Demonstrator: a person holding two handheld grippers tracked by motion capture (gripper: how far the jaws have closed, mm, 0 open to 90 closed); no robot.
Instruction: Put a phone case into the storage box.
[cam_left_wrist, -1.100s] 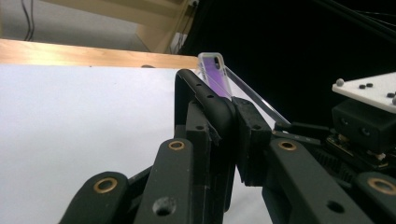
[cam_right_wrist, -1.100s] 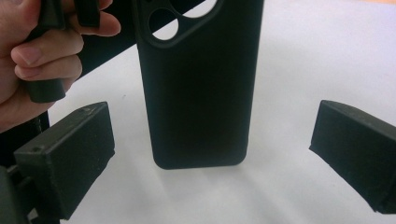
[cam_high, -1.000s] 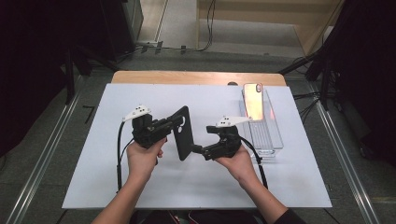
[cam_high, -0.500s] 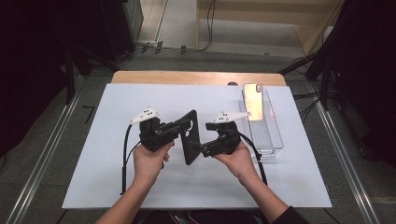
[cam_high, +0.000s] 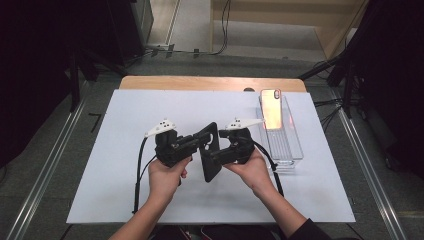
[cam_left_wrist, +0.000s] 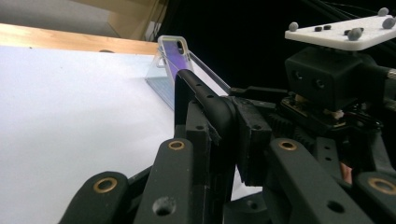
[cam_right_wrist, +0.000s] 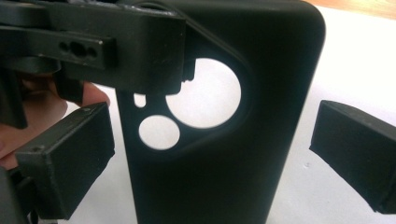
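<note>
A black phone case (cam_high: 210, 159) with round camera cutouts is held up above the white mat, tilted. My left gripper (cam_high: 200, 141) is shut on its upper edge; in the left gripper view the case rim (cam_left_wrist: 205, 93) sits pinched between the jaws. My right gripper (cam_high: 216, 155) faces it from the right. In the right gripper view the case (cam_right_wrist: 261, 116) stands between the two pads (cam_right_wrist: 70, 163), which are spread wide and clear of it. A phone (cam_high: 271, 109) with a shiny back leans in a clear tray (cam_high: 285, 147) at the right.
A white mat (cam_high: 125, 150) covers the table, with a wooden edge (cam_high: 200, 83) at the back. Cables trail from both grippers toward the person. Metal rails run along both sides on the floor.
The left gripper has shifted a little to the right and turned the case to a steeper tilt, bringing it closer to the right gripper. The right hand has hardly moved.
</note>
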